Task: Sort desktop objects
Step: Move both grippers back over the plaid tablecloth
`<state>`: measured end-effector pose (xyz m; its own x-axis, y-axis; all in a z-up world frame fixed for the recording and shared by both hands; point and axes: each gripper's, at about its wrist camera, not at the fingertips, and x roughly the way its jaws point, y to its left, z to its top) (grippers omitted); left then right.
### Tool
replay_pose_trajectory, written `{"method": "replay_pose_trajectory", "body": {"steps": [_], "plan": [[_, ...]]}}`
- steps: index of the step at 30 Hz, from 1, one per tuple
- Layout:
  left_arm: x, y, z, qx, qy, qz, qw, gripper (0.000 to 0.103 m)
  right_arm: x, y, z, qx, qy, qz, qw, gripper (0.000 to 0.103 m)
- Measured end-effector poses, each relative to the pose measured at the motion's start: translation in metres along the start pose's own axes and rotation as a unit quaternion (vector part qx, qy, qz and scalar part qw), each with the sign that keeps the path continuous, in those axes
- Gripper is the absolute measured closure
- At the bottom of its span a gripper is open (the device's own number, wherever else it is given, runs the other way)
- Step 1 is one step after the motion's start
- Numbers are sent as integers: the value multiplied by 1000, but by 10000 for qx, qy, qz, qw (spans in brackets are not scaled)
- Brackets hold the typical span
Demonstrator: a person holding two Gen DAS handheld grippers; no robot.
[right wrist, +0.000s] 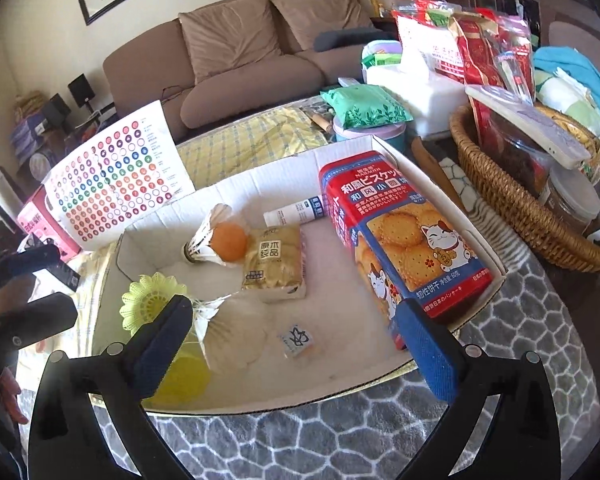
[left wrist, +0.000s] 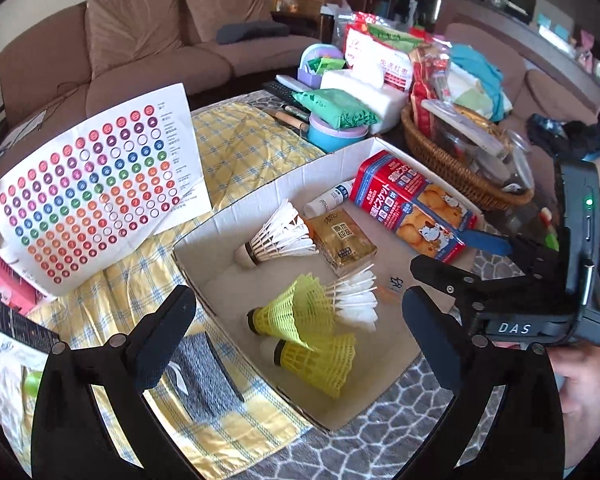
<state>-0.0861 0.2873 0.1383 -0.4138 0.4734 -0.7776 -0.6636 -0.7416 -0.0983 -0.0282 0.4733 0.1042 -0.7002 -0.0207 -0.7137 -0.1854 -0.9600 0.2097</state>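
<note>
Bench: grey patterned covering (right wrist: 520,360), yellow checked cloth (left wrist: 236,136). Shallow white cardboard box (right wrist: 260,176) lies ahead of both grippers, holding biscuit carton (right wrist: 404,236), brown tissue pack (right wrist: 274,260), white tube (right wrist: 296,212), orange ball (right wrist: 229,242), shuttlecocks (left wrist: 300,312). Left gripper (left wrist: 296,340): wide, holding nothing. Right gripper (right wrist: 296,336): likewise. Wicker basket (right wrist: 512,204) beyond right gripper. Brown sofa (right wrist: 240,56) behind.

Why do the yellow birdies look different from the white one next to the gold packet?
The yellow birdies have netted plastic skirts; the white birdie has feathers. The yellow ones have dark bands at the nose; the white one's nose is pale cork with a dark band. The yellow ones lie at the near end of the box, the white one farther back. All lie on their sides.
</note>
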Motion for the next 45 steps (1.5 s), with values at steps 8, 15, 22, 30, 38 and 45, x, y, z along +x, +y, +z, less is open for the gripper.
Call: {"method": "replay_pose_trajectory", "body": {"steps": [8,15,22,30,38,45], "plan": [[-54,10,-39,-278,-108,92,9995,0,-28,36,-16,-25,-205,146,9997,0],[-99,31,-74,-505,-213,155,9984,0,-56,80,-31,-271,-105,327,9990,0],[-142,74,-111,-705,-292,363,9964,0,-71,138,-47,-604,-44,644,9961,0],[-187,187,-187,-1496,-359,787,9850,0,-65,210,-70,-1153,183,1049,9876,0],[-190,258,-237,-1977,-260,1103,9737,0,-30,276,-88,-1490,441,1338,9787,0],[-165,273,-241,-2139,-191,941,9721,0,-2,314,-98,-1682,467,1475,9735,0]]}}
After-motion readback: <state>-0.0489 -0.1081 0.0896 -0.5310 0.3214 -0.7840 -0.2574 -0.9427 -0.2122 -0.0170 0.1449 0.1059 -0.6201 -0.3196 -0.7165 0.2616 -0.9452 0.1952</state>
